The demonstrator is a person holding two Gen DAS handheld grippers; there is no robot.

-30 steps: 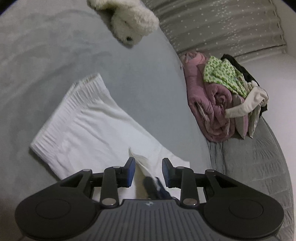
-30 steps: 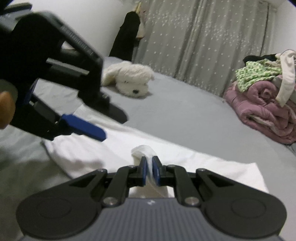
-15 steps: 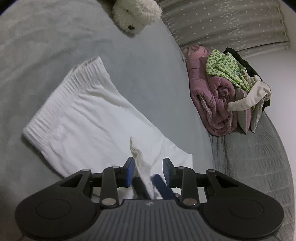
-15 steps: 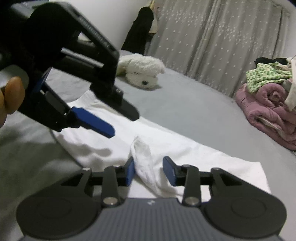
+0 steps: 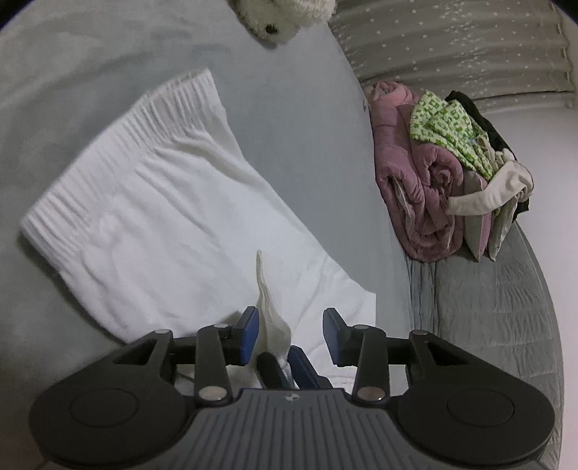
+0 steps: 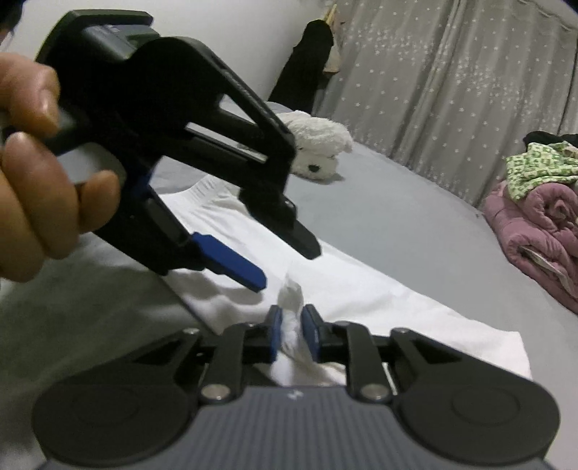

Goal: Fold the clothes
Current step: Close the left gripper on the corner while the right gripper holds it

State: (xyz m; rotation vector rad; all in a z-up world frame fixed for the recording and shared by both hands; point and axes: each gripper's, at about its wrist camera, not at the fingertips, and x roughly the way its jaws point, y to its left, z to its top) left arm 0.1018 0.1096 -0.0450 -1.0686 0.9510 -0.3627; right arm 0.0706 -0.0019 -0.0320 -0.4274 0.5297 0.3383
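Observation:
A white garment with a ribbed waistband lies flat on the grey bed. A fold of it is pinched up into a ridge near its front edge. My right gripper has that ridge between its blue pads, which touch the cloth on both sides as the jaws are closing. In the left wrist view the right gripper shows low between my left fingers. My left gripper straddles the same ridge with its jaws opening; the cloth leans by the left pad, the right pad is clear. A hand holds the left gripper.
A white plush toy lies at the far end of the bed. A pile of clothes, pink, green-patterned and beige, sits at the right edge. A star-dotted curtain hangs behind, with a dark garment beside it.
The right gripper let its jaws apart from the pinched fold, then narrowed on it again. The left gripper came lower and closer over the garment, its jaws slightly wider.

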